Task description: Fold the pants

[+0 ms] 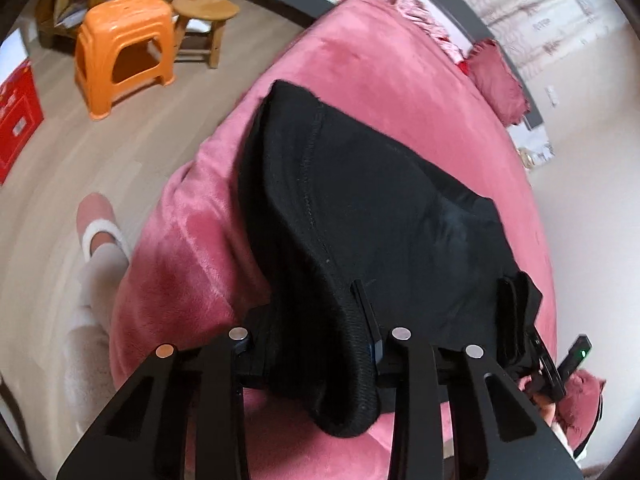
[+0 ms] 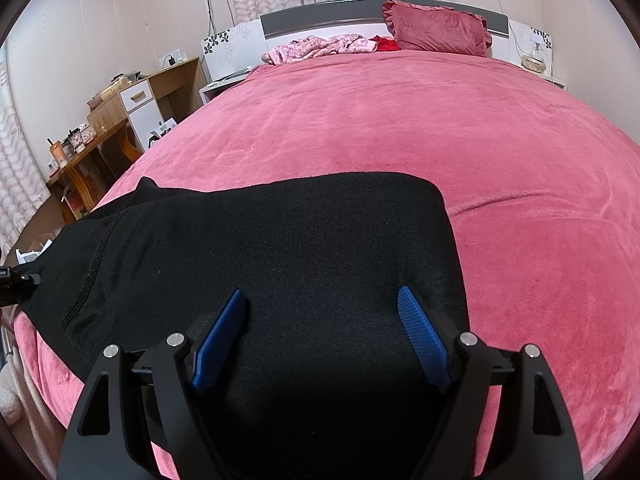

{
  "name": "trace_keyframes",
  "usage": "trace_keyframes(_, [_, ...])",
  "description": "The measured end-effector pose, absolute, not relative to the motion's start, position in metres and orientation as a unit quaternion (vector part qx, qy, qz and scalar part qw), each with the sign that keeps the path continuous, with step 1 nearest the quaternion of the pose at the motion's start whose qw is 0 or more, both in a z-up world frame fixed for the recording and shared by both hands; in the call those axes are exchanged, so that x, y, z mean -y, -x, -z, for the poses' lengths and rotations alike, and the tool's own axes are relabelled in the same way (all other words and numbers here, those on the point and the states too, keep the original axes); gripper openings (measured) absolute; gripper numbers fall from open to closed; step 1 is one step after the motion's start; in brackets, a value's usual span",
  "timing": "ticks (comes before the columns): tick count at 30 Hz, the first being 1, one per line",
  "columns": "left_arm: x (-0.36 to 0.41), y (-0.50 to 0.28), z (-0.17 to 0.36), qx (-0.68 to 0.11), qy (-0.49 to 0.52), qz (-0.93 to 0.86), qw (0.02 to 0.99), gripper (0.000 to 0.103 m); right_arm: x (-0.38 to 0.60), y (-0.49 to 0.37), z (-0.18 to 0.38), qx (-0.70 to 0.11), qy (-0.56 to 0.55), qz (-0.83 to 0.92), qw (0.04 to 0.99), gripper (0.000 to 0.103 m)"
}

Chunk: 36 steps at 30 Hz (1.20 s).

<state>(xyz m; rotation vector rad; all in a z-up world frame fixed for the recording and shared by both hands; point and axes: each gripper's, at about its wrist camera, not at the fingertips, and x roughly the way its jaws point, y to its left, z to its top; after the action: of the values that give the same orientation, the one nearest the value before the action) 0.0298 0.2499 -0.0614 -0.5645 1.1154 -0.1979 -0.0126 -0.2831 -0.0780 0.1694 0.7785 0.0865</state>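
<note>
On the near edge of the pink bedspread [image 2: 400, 128], the black pants [image 2: 280, 240] are shown lying crosswise, their long axis running from the right gripper [image 2: 322, 304] toward the left side of the bed. A thick fold of the cloth's left end is seen bunched between the jaws of the left gripper [image 1: 316, 344], which are drawn narrow around it; only one finger is visible, so a firm hold is judged likely but not certain. The right gripper is held wide, its blue pads [image 2: 422, 340] poised over the cloth's right end with nothing pinched. The right end is therefore nearer the right hand. Ample bare bedspread is left beyond the pants toward the pillow [image 2: 440, 30] for a fold to be carried over; the mattress edge is close on the near side.
</note>
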Motion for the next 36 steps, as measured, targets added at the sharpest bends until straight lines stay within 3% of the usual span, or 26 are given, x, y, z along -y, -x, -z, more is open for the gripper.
trace_keyframes(3, [-0.254,-0.027,0.056,-0.504,0.273,0.073,0.816,0.021,0.283,0.013,0.078,-0.379,-0.083,-0.042,0.921,0.079])
trace_keyframes(21, [-0.194,-0.023,-0.045,-0.369,0.259,0.143,0.881,0.02,0.28,0.012,0.076,-0.378,-0.086,-0.042,0.921,0.08])
trace_keyframes(36, [-0.064,-0.029,-0.099,-0.336,0.186,0.311,0.869,0.019,0.275,0.011,0.07,-0.374,-0.093,-0.043,0.922,0.085])
